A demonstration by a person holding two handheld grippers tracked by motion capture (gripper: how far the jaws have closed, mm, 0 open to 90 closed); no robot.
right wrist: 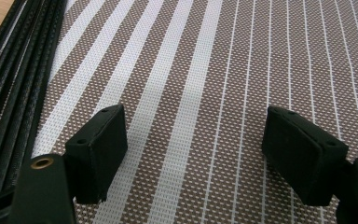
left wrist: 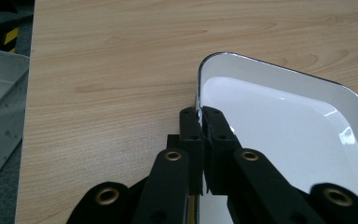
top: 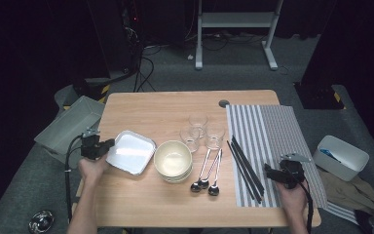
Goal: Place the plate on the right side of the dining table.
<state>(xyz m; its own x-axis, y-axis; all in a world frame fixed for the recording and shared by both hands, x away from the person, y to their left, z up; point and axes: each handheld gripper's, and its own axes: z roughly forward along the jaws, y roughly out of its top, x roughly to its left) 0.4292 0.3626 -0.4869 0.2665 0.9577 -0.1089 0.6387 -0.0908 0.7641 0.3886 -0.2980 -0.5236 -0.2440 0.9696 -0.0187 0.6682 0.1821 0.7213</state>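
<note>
White rounded-square enamel tray [left wrist: 279, 135], near the desk's left edge, has its rim pinched in our left gripper [left wrist: 200, 114]; our right gripper [right wrist: 196, 149] gapes wide, empty, over the striped placemat [right wrist: 205, 70].

Your tray [top: 130, 151] sat at the tabletop's [top: 165, 109] left, bowls [top: 173, 160] just right of it. Spoons [top: 205, 170] lay between the bowls and the placemat [top: 272, 136].

Overhead light on the table [top: 156, 105], dark surroundings beyond, bright glare on the white tray [left wrist: 279, 121] (sharp highlights near its rim), nearest jaws slightly soft
</note>
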